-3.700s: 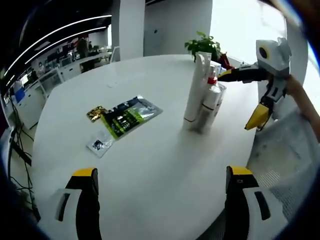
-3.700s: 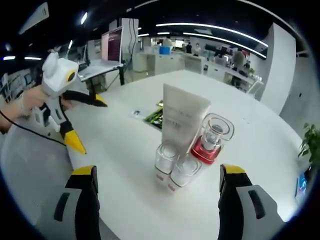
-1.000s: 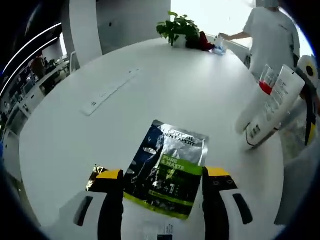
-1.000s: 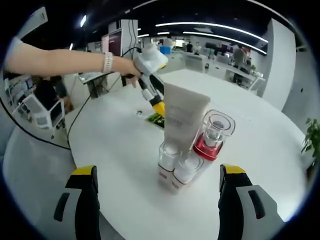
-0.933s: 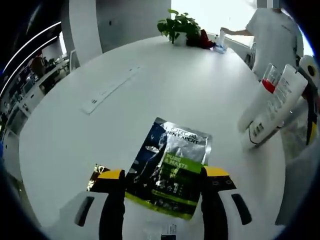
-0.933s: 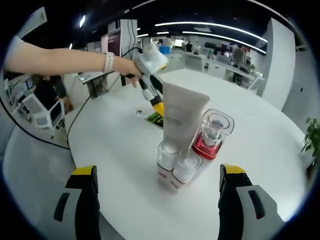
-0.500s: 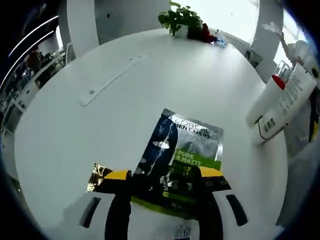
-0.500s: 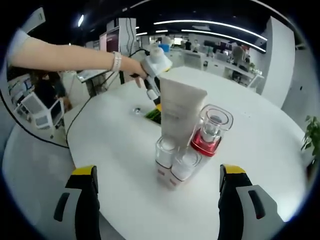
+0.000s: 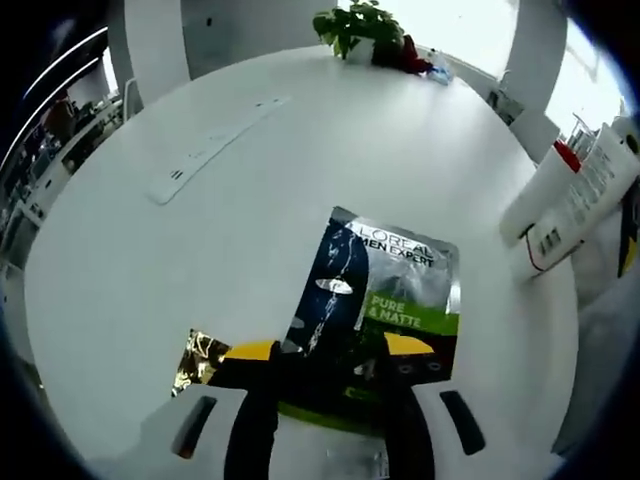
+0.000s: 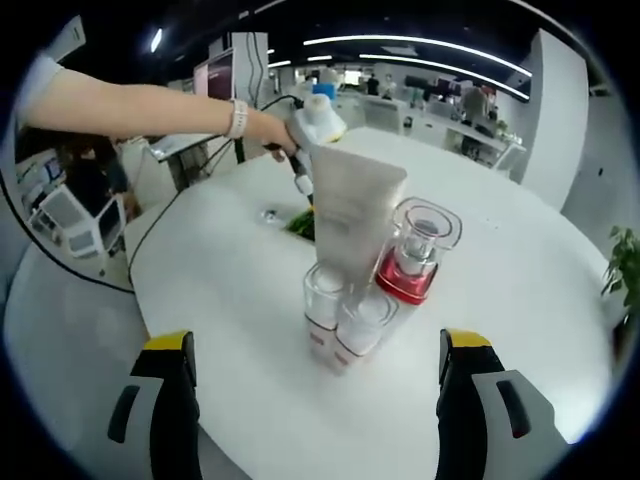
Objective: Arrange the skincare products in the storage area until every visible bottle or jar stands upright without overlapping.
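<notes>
In the left gripper view the near edge of the dark and green sachet [image 9: 370,320] is hidden under the left gripper [image 9: 330,352], whose yellow-tipped jaws lie close over it, one at each side; whether they pinch it or only rest on it cannot be told; a small gold packet [image 9: 198,357] is half covered beside the jaw on the view's left, and a scrap of another small packet [image 9: 362,463] is cut off between the jaw bodies. At the view's right edge a white tube [image 9: 575,212] and a red-capped bottle [image 9: 566,157] are cropped and look tilted in the fisheye. In the right gripper view the right gripper [image 10: 310,345] has its jaws spread wide, holding nothing; ahead of them stand the tube [image 10: 352,212], the red bottle with a clear cap [image 10: 416,254] and two small clear-capped bottles [image 10: 342,317], upright and touching in one cluster; the tube hides most of the sachet and of the other gripper, held by a hand [image 10: 270,130] wearing a watch. All of this rests on a round white table [image 9: 290,180] bearing a white power strip [image 9: 205,150] and a potted plant [image 9: 358,28] at its far edge; behind is an open office with desks, screens and strip lights, too small to detail.
</notes>
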Demonstrator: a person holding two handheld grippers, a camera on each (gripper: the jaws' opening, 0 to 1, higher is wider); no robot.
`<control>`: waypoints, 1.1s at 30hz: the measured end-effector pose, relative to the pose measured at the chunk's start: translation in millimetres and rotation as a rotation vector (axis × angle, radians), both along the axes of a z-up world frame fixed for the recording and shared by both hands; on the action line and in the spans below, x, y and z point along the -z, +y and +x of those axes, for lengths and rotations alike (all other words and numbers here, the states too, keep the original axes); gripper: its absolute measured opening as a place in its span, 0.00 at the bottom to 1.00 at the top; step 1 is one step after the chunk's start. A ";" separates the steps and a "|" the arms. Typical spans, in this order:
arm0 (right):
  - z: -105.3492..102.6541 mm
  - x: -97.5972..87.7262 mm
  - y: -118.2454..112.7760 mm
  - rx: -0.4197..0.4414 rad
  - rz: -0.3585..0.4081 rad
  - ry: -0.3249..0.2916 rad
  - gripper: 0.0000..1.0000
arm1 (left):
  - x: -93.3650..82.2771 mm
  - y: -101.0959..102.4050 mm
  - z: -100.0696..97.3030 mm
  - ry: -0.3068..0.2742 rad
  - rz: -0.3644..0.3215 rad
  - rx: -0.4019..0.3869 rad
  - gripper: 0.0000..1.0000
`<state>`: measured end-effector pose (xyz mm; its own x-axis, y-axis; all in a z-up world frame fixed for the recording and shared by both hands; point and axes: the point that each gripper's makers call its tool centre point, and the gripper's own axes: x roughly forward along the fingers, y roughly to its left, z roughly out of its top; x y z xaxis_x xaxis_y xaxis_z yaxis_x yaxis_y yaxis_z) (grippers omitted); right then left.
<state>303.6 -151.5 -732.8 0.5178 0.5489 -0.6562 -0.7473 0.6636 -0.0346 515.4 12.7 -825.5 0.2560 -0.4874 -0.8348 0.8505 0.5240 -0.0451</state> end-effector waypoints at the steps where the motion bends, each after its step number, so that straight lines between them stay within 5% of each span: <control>1: 0.1 0.4 -0.1 0.000 -0.001 0.001 1.00 | 0.2 0.3 0.6 -0.001 0.002 0.000 0.35; 13: 0.0 4.6 -1.6 0.007 -0.017 0.007 1.00 | -0.8 -3.5 -2.1 -0.054 0.058 0.055 0.31; 16: -0.6 6.2 -1.1 0.004 -0.026 0.008 1.00 | -1.0 1.3 1.0 -0.072 0.072 0.048 0.21; 18: -1.1 7.1 -0.6 0.000 -0.029 0.010 1.00 | 2.4 11.0 2.6 -0.086 0.127 0.050 0.02; 19: -1.0 7.1 -0.6 -0.001 -0.030 0.010 1.00 | 8.5 20.6 -2.9 -0.059 0.182 0.072 0.00; 20: -0.7 7.0 -0.9 0.001 -0.030 0.009 1.00 | 2.1 4.6 3.4 -0.099 0.071 0.057 0.00; 21: 0.0 6.9 -1.9 0.004 -0.030 0.007 1.00 | 4.1 12.9 -2.1 -0.055 0.101 0.047 0.01; 33: 12.9 -4.5 -10.1 0.069 0.058 -0.013 1.00 | 4.7 15.2 -3.4 -0.099 0.070 0.029 0.00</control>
<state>316.5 -161.6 -728.4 0.5638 0.5483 -0.6176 -0.6994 0.7147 -0.0040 512.0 27.9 -830.3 0.3258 -0.4376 -0.8381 0.8637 0.4983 0.0757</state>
